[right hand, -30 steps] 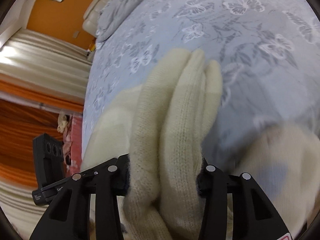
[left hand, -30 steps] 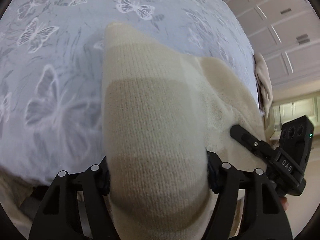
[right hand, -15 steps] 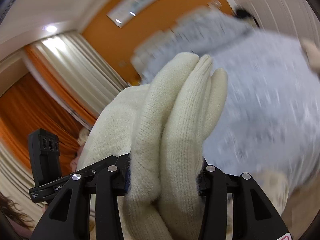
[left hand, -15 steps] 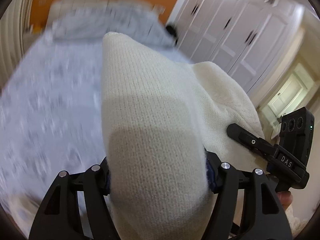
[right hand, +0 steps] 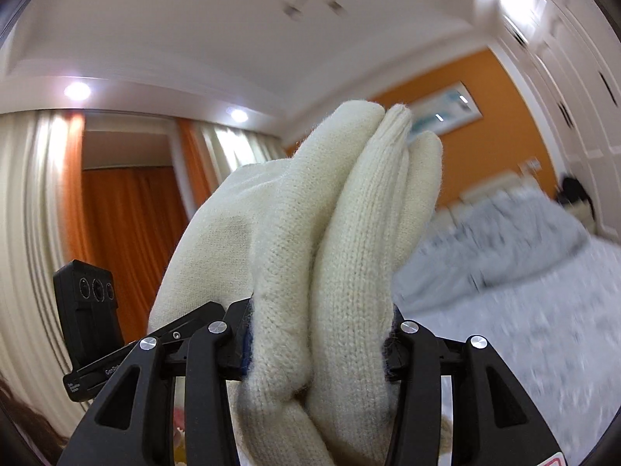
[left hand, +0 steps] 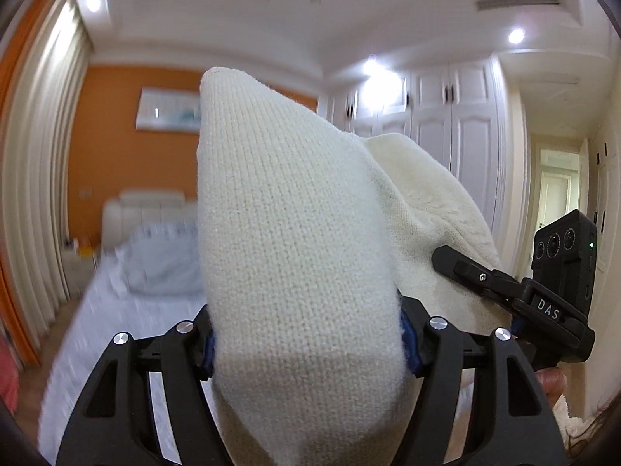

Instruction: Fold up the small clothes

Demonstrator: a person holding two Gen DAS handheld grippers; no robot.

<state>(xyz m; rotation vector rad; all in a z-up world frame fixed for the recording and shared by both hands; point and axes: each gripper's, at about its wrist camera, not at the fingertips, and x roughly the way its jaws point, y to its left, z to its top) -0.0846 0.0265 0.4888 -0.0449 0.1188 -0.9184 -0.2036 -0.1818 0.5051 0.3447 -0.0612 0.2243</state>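
The cream knit garment [left hand: 295, 256] is held aloft, clamped in the left gripper [left hand: 306, 334] and, as a bunched thick fold, in the right gripper [right hand: 318, 345], with the bed [right hand: 524, 310] seen at about 3 o'clock in the right wrist view. A slip is judged the main risk. The bulky fold at the right could be pulled free by the garment's weight, or the layers could be laid down uneven because the cloth is gathered rather than flat.

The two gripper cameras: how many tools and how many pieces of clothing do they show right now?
Handheld grippers: 2, the left gripper and the right gripper.
Clothing: 1, a cream knitted garment, pinched by both grippers and held up above the bed.
Total: 3.
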